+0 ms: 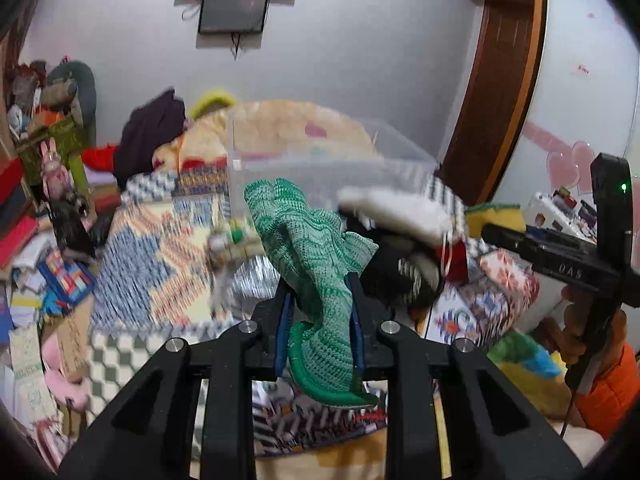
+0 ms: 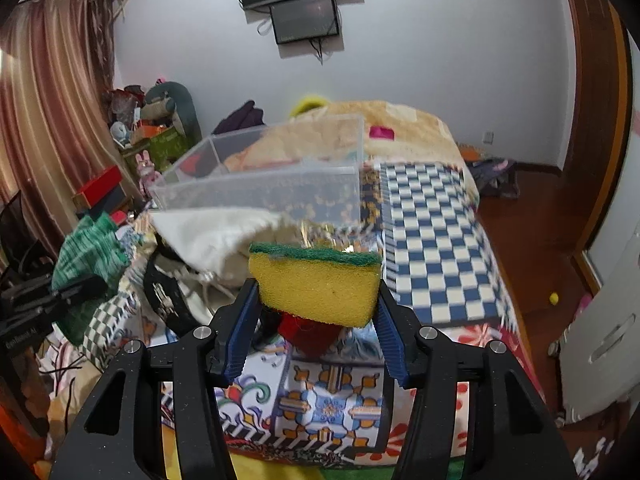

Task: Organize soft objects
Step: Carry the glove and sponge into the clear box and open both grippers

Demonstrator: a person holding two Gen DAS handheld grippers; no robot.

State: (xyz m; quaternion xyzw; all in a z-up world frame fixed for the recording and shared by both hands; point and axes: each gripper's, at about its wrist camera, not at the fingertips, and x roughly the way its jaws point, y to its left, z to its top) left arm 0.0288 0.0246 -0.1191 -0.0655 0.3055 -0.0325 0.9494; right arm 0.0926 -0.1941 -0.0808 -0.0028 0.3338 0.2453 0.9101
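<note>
I see a bed [image 2: 432,216] with a blue and white checked blanket. A dark screen [image 2: 306,18] hangs on the wall above the bed. Pink curtains [image 2: 48,128] hang left of the bed. A small yellow ball [image 2: 554,298] lies on the wooden floor [image 2: 532,248] right of the bed.

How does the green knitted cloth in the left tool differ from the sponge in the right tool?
The green knitted cloth is limp, draping out above and below the left tool; the sponge keeps a firm block shape in the right tool. The cloth is green all over; the sponge is yellow with a green scouring layer on top. Both are clamped between blue pads and lifted off the bed.
</note>
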